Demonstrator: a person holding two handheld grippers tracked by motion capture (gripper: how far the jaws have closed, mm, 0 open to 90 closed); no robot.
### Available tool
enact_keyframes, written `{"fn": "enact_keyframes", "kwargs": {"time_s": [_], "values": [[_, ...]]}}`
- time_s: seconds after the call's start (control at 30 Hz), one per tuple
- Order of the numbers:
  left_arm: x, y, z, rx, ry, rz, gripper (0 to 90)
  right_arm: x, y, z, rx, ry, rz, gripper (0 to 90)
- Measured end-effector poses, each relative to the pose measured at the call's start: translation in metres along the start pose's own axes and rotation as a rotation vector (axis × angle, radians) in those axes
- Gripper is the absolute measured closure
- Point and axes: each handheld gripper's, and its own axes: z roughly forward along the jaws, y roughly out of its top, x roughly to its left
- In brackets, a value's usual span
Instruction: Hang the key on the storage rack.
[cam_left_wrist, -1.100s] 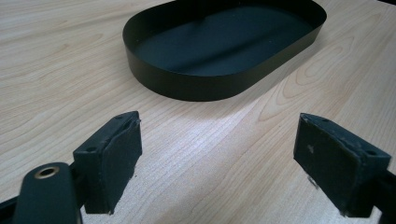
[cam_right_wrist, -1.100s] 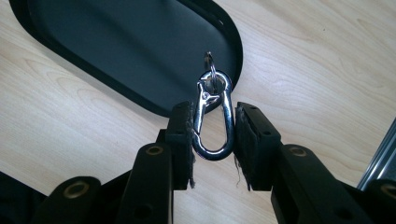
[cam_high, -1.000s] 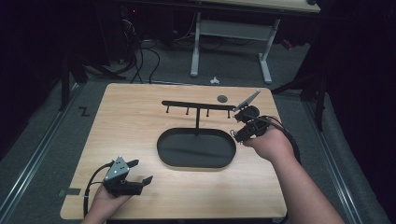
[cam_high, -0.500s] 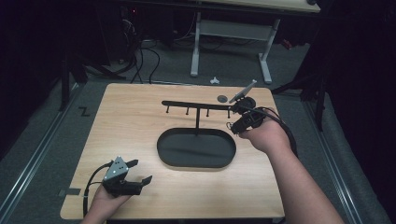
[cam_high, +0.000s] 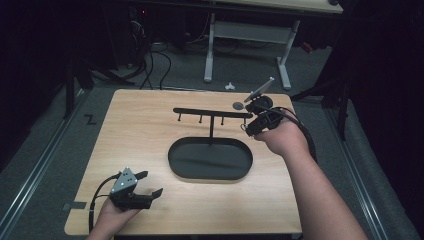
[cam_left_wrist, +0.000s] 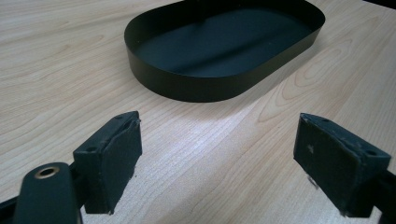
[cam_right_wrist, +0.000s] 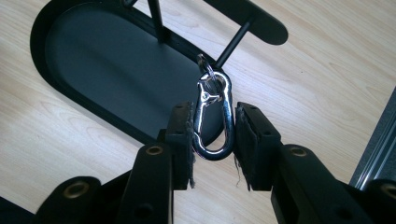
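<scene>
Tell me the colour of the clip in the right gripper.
Shiny silver metal; the clip shows best in the right gripper view, pinched in the right gripper.

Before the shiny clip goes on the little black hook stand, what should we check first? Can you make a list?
1. Clip held: ok. The right gripper pinches the silver clip between its pads.
2. Clip's small ring by a peg: ok. The ring sits right at a peg of the hook stand; whether it is over the peg, cannot tell.
3. Clip's gate closed: cannot tell.
4. Tray free: ok. The black tray shows nothing inside.
5. Left gripper out of the way: ok. The left gripper is open, near the table's front corner, holding nothing.
</scene>
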Motion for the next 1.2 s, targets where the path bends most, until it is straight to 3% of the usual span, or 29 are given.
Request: {"fn": "enact_keyframes", "kwargs": {"time_s": [0.73, 1.2], "values": [[0.001, -0.001, 0.001, 0.010, -0.003, -0.002, 15.7, -0.017, 0.007, 0.016, 0.004, -0.015, 0.053, 68.3], [0.001, -0.001, 0.001, 0.013, -0.004, -0.004, 15.7, -0.016, 0.004, 0.035, 0.010, -0.016, 0.062, 68.2]]}}
